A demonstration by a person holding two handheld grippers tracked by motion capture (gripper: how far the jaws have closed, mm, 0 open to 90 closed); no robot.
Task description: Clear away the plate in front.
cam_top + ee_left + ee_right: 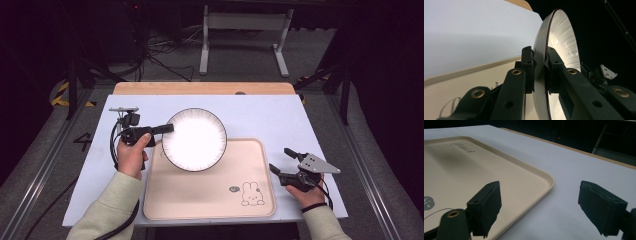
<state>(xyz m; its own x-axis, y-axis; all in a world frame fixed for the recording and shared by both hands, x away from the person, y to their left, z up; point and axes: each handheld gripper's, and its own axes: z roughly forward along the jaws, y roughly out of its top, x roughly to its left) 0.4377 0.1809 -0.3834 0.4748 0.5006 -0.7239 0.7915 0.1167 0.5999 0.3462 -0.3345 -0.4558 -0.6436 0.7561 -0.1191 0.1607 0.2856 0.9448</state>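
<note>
A white plate with a dark rim (195, 140) hangs over the far left part of the beige tray (200, 195). My left gripper (167, 128) is shut on the plate's left rim; in the left gripper view the plate (559, 37) stands on edge between the two pads of that gripper (540, 67). My right gripper (281, 160) rests open at the tray's right side, near the table's front. In the right gripper view its pads (486, 205) stand wide apart over the tray's corner (544, 176), with nothing between them.
The tray has a rabbit drawing (251, 194) near its front right corner. It lies on a white table cover (270, 120) with a wooden edge (200, 88) at the back. A grey metal stand (245, 30) and cables sit on the floor beyond.
</note>
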